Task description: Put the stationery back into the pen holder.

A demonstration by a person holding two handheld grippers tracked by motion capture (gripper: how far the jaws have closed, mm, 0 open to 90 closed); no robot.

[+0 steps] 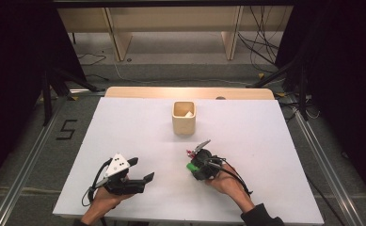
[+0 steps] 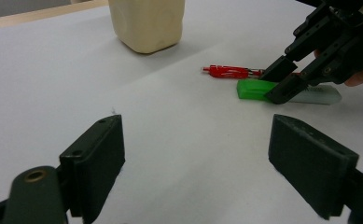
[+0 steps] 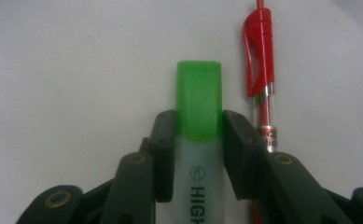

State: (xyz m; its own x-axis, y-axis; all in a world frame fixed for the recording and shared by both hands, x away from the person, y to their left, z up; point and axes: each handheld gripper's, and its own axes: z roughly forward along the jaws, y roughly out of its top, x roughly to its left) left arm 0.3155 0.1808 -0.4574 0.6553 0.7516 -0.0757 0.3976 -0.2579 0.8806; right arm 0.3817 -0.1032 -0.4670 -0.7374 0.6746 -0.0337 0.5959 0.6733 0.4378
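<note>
A green-capped highlighter (image 3: 199, 98) lies flat on the white table (image 1: 124, 127), and my right gripper (image 3: 198, 123) is shut on it, one pad on each side just behind the cap. Beside it lies a red pen (image 3: 259, 70), parallel and not gripped. In the high view the right gripper (image 1: 193, 161) is at the table's middle front with the highlighter (image 1: 190, 166) under it. My left gripper (image 1: 140, 171) rests at the front left, its jaws wide open with nothing between them; from the left gripper view (image 2: 195, 154) it looks toward the highlighter (image 2: 253, 88) and red pen (image 2: 228, 71).
A cream square cup (image 1: 184, 117) stands upright behind the right gripper, toward the table's far middle, with something pale inside. Bare white surface lies between the two grippers and on both sides of the cup (image 2: 146, 23). Cables and stands are on the floor around the table.
</note>
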